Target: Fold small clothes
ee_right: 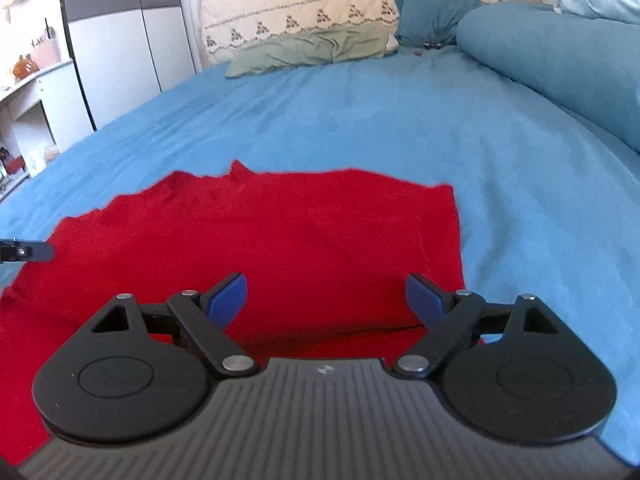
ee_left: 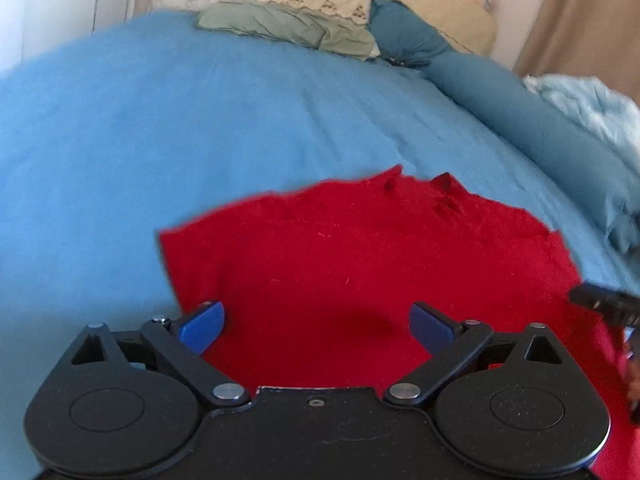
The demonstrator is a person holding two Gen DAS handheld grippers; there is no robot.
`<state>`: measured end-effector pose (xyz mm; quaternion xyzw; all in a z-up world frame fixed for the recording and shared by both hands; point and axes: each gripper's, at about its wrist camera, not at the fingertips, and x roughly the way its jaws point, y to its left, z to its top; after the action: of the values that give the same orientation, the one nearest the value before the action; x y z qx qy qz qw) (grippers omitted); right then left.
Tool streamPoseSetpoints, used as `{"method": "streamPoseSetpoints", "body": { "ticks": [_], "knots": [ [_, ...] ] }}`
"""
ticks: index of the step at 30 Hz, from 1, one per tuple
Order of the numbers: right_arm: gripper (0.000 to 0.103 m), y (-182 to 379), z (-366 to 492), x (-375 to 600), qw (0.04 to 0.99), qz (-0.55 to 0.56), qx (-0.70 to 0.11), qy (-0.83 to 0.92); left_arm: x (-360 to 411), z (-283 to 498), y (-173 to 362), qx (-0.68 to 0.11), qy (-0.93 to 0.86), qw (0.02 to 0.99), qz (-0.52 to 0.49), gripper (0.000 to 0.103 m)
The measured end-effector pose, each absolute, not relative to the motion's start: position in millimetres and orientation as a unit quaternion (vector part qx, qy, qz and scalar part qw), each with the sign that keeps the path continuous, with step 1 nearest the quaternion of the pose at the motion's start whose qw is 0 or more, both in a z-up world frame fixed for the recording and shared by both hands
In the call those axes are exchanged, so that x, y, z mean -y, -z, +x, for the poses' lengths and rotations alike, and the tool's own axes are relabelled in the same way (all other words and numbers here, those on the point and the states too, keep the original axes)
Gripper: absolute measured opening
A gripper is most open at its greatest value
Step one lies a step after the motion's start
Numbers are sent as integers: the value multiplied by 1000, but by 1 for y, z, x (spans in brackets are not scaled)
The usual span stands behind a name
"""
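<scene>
red garment (ee_left: 352,256) lies spread flat on the blue bed sheet (ee_left: 180,140), toward the near edge of the bed, 1 layer folded at its near hem in the right view. left tool (ee_left: 316,326) fingers apart, empty, over the near hem; right tool (ee_right: 326,300) fingers apart, empty, over the near right corner. judged: light, soft knit, limp, will sag and drag on the sheet; pinch at hem corners. no containers in view.
</scene>
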<state>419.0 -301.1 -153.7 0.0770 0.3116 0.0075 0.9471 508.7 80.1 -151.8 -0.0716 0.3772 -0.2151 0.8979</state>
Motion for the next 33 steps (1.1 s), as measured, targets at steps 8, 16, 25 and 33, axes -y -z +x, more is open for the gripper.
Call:
{"method": "streamPoseSetpoints", "body": {
  "ticks": [8,16,25,33],
  "knots": [
    [102,145,419,298,953,71,-293,-26,-77,514,129,-347,198,915,-51,103],
    [103,156,427,305,942,63,-330,23,-77,528,135,-385,159,908,-40,103],
    [103,62,314,330,954,63,-294,4,-106,380,48,-353,102,930,-16,103],
    [103,15,185,329,938,52,-342,-28,-133,253,46,-407,59,909,-66,103]
  ]
}}
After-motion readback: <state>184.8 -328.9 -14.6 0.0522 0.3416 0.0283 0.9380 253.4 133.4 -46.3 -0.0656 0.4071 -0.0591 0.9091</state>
